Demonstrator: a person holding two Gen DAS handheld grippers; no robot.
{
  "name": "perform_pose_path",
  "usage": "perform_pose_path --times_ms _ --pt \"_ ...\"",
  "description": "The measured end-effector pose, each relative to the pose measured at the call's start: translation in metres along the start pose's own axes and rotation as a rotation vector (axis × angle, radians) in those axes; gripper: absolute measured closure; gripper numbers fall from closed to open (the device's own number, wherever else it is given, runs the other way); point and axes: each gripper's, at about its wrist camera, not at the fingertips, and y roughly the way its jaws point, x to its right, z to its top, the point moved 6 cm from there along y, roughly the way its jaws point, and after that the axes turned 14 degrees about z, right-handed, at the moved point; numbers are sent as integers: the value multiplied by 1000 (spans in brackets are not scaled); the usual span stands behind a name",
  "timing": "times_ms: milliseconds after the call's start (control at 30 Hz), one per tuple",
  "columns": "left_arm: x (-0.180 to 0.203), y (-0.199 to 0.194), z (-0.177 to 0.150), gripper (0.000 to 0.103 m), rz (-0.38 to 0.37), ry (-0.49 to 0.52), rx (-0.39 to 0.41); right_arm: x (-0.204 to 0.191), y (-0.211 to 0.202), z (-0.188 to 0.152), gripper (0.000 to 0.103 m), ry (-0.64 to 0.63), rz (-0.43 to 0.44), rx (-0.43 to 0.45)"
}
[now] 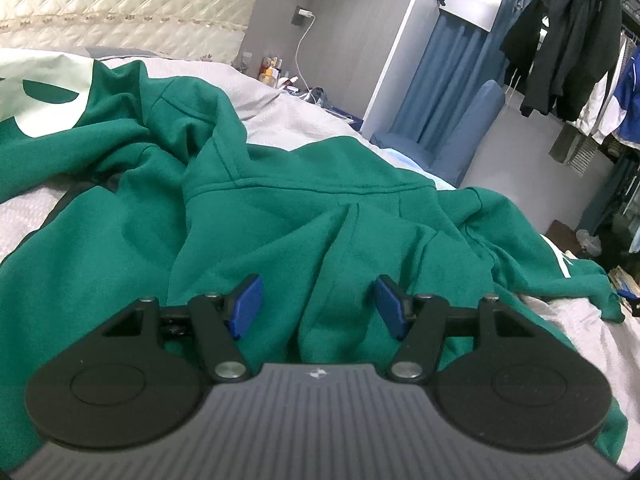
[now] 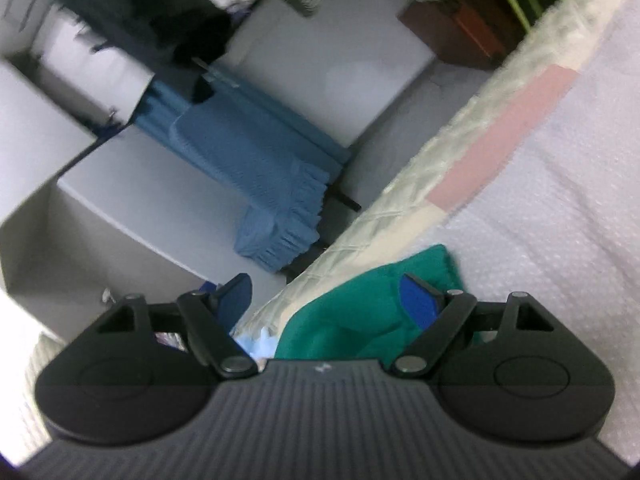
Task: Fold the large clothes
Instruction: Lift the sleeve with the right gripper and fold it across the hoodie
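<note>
A large green hoodie (image 1: 280, 208) lies crumpled across the bed, with a pale printed patch at its far left. My left gripper (image 1: 318, 304) hovers low over its near folds, jaws open, blue pads (image 1: 248, 304) on either side of a raised ridge of fabric and not pressing it. In the blurred, tilted right wrist view a green cuff or corner of the hoodie (image 2: 372, 300) lies by the bed's edge. My right gripper (image 2: 328, 300) stands open above it, with one pad (image 2: 416, 300) over the green cloth and the other beyond the mattress edge.
The white textured bed cover (image 1: 312, 120) runs to a quilted headboard (image 1: 120, 0). A blue-covered chair (image 1: 468, 128) stands beside the bed, with dark clothes hanging on a rack (image 1: 572, 40). The quilted mattress edge (image 2: 400, 192) drops to a grey floor (image 2: 160, 200).
</note>
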Motion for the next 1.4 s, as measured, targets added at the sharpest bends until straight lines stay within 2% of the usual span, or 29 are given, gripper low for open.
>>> perform_pose_path --times_ms 67,233,367,467,567,667,767,800,900,1033,1200,1300,1400 --pt "2 1 0 36 0 2 -1 5 -6 -7 19 44 24 -19" --pt "5 1 -3 36 14 14 -2 10 -27 -51 21 139 67 -91" --pt "5 3 -6 36 30 43 -23 17 -37 -83 21 210 43 -141" --pt "4 3 -8 36 31 45 -27 11 -32 -92 21 157 47 -150" --pt "5 3 -9 36 32 42 -26 13 -12 -79 20 127 67 -108" --pt "5 5 -9 36 37 36 -28 18 12 -58 20 109 69 -28" --pt "5 5 -9 36 39 36 -30 15 35 -38 20 56 52 12" --pt "5 6 -9 36 44 38 -32 15 39 -32 27 44 36 22" --pt "7 9 -9 36 55 51 -36 18 49 -12 76 26 -60 35" --pt "7 12 -9 36 65 59 -46 -6 44 23 80 -140 -95 78" --pt "8 13 -7 36 66 78 -69 -25 36 57 80 -224 -166 139" --pt "3 12 -3 36 45 57 -94 -51 36 58 80 -288 -160 146" --pt "-5 9 4 36 34 31 -107 -98 34 47 80 -382 -116 133"
